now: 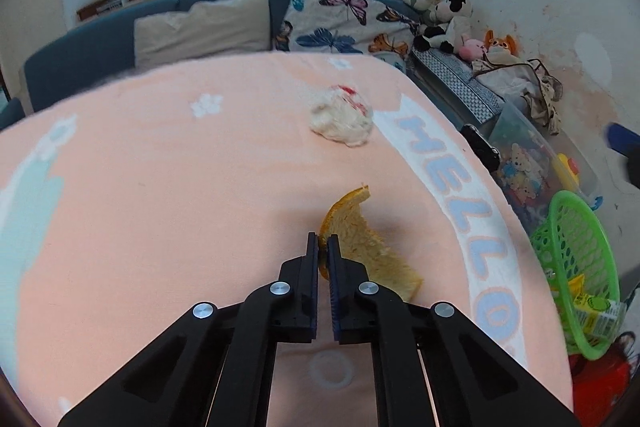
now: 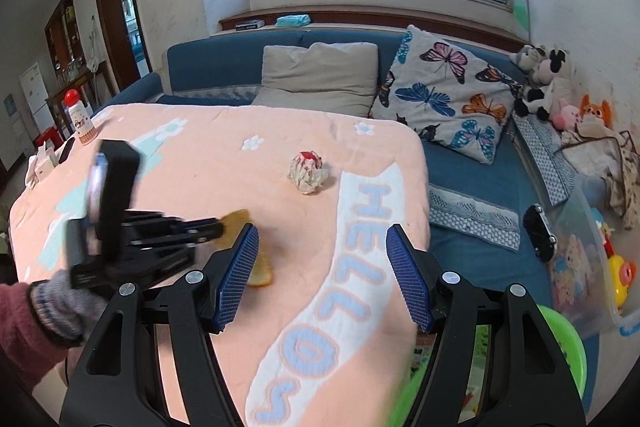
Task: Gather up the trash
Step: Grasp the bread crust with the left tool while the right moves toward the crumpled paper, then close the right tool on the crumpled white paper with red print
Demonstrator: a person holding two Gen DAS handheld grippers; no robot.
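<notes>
A bitten slice of bread [image 1: 362, 241] lies on the peach blanket [image 1: 160, 187] that covers the table. My left gripper [image 1: 322, 247] is shut on the slice's crust edge; in the right wrist view the left gripper [image 2: 218, 227] comes in from the left, gripped by a gloved hand [image 2: 60, 307]. A crumpled white paper ball with red marks [image 1: 342, 119] [image 2: 307, 171] sits farther back on the blanket. My right gripper [image 2: 322, 251] is open over the blanket's "HELLO" lettering, nothing between its fingers. A green plastic basket [image 1: 576, 267] [image 2: 562, 331] stands off the table's right edge.
The basket holds a yellow-green carton [image 1: 596, 311]. A blue sofa [image 2: 200, 59] with pillows is behind the table. Plush toys [image 2: 540, 79] and a clear bin of toys [image 2: 580, 267] are at the right. A red-capped bottle [image 2: 80, 123] stands at the table's far left.
</notes>
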